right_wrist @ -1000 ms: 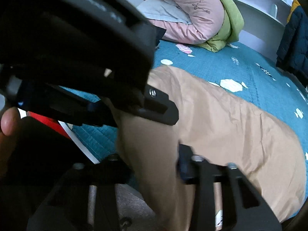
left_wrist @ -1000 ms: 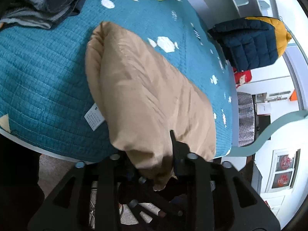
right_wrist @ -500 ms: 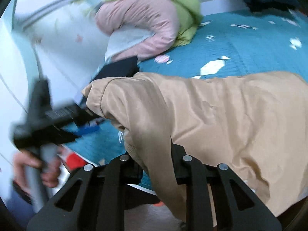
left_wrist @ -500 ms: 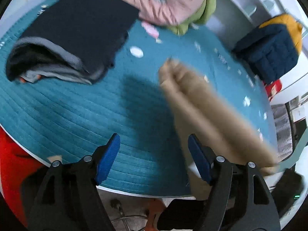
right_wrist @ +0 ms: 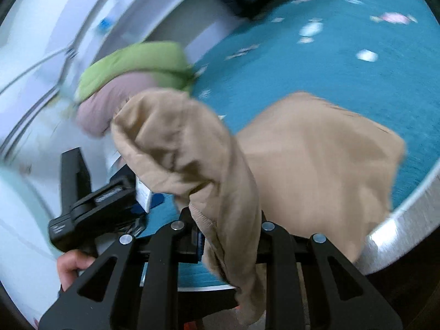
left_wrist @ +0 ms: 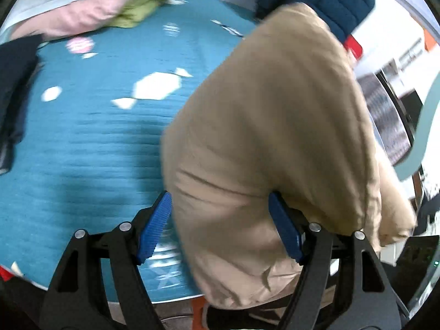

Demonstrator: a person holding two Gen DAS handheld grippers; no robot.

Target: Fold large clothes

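Observation:
The tan padded garment [left_wrist: 275,126] hangs lifted over the near edge of the teal quilted bed [left_wrist: 90,143]. My left gripper [left_wrist: 220,228] is open, its blue pads [left_wrist: 154,228] spread wide with a bulge of the tan cloth between them, not clamped. My right gripper [right_wrist: 228,236] is shut on a bunched edge of the tan garment [right_wrist: 192,151], which drapes down over its fingers; the rest [right_wrist: 316,165] lies on the bed [right_wrist: 330,63]. The left gripper [right_wrist: 90,206] with the hand holding it shows in the right wrist view.
A pink and green jacket [left_wrist: 90,8] lies at the far side of the bed, also in the right wrist view [right_wrist: 132,71]. A navy and yellow puffer jacket [left_wrist: 324,2] sits far right. Dark folded clothes [left_wrist: 13,82] lie at the left. A white wall with shelves [right_wrist: 68,27] stands behind.
My left gripper let go of the tan garment, opened wide and came back against it. My right gripper stayed shut on the garment and swung it up and across the bed.

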